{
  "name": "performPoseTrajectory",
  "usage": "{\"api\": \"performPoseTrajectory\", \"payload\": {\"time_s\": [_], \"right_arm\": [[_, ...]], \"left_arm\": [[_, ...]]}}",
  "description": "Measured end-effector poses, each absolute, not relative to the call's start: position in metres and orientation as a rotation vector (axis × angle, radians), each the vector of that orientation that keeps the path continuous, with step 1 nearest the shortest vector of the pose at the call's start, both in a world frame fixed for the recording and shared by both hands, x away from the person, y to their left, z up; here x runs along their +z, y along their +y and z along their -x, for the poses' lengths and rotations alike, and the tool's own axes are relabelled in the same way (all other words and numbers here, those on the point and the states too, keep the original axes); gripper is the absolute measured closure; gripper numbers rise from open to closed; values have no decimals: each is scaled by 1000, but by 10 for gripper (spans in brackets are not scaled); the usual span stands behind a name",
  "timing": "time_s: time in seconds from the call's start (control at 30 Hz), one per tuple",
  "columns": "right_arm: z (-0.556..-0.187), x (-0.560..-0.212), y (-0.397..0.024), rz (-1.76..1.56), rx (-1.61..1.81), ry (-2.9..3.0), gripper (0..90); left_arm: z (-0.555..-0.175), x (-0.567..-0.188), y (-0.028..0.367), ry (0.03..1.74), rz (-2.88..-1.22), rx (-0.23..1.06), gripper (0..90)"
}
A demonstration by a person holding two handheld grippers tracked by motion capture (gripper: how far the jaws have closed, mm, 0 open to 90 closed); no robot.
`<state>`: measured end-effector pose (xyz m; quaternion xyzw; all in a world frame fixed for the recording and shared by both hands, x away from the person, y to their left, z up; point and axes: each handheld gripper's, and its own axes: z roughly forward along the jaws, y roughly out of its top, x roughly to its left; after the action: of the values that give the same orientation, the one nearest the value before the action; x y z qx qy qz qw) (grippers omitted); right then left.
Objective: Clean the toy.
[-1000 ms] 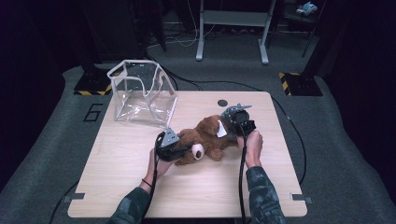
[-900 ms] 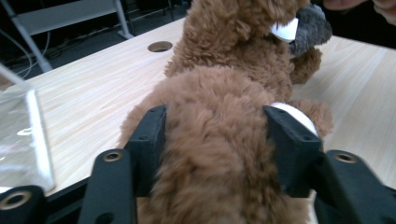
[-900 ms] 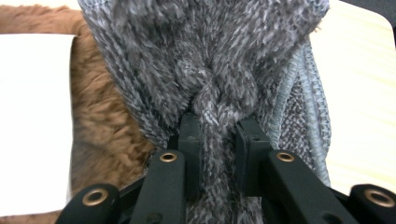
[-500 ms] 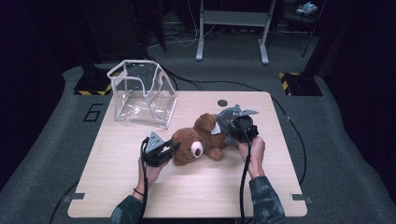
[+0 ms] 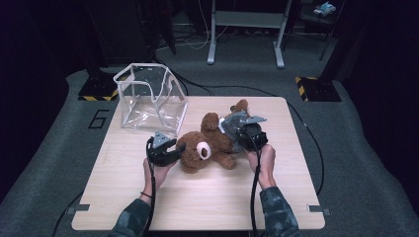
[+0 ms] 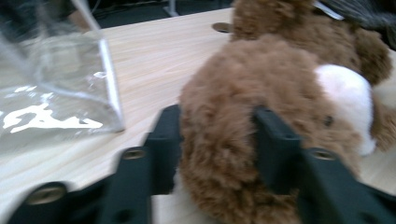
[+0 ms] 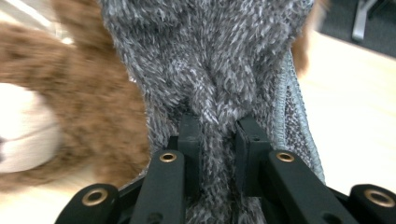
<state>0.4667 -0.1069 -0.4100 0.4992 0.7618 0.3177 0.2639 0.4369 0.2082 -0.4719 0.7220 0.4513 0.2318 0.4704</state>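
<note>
A brown teddy bear (image 5: 205, 148) in a grey knitted sweater (image 7: 210, 56) lies on its back in the middle of the wooden table (image 5: 207, 197). My left gripper (image 5: 175, 150) comes in from the bear's left. Its jaws have just been opening, and in the left gripper view they straddle the bear's head (image 6: 243, 93) with fur pressed against both inner faces of my left gripper (image 6: 217, 135). My right gripper (image 5: 237, 129) is at the bear's body, and in the right gripper view this gripper (image 7: 218, 126) is shut on a pinched fold of the sweater.
A clear plastic bag (image 5: 148, 98) with white edging stands open at the table's back left, close to the left gripper, and its corner shows as clear plastic (image 6: 51, 93) beside the bear's head. Cables trail over the dark floor around the table.
My left gripper slid a little to the left and now grips the bear's head wider. The bear has shifted slightly with it. My right gripper kept its hold on the sweater.
</note>
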Motion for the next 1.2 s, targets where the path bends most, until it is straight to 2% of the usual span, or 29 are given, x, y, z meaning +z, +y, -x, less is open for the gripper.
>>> {"api": "performPoseTrajectory", "payload": {"time_s": [0.13,0.27,0.37,0.57,0.73,0.77,0.87,0.9,1.0,1.2], "right_arm": [[-468,-415,-120,-1410,863,2041,755],[-465,-415,-127,-1412,871,2021,755],[-464,-416,-131,-1436,891,2019,755],[-457,-412,-138,-1435,935,2011,754],[-455,-410,-150,-1460,957,1988,754],[-454,-411,-152,-1467,964,1985,754],[-454,-412,-157,-1473,964,1982,754],[-453,-414,-162,-1489,967,1976,753],[-452,-416,-165,-1489,961,1978,754],[-450,-414,-170,-1499,961,1969,754]], "left_arm": [[-413,-468,205,1168,-1693,611,315],[-394,-463,184,1130,-1660,669,289],[-386,-457,147,1055,-1709,695,276],[-398,-466,101,1074,-1784,780,263],[-415,-472,88,1112,-1836,902,263],[-421,-476,86,1124,-1856,957,292],[-426,-480,89,1129,-1866,963,349],[-430,-480,95,1132,-1860,933,416],[-434,-480,100,1127,-1861,897,500],[-440,-481,122,997,-1874,740,586]]}}
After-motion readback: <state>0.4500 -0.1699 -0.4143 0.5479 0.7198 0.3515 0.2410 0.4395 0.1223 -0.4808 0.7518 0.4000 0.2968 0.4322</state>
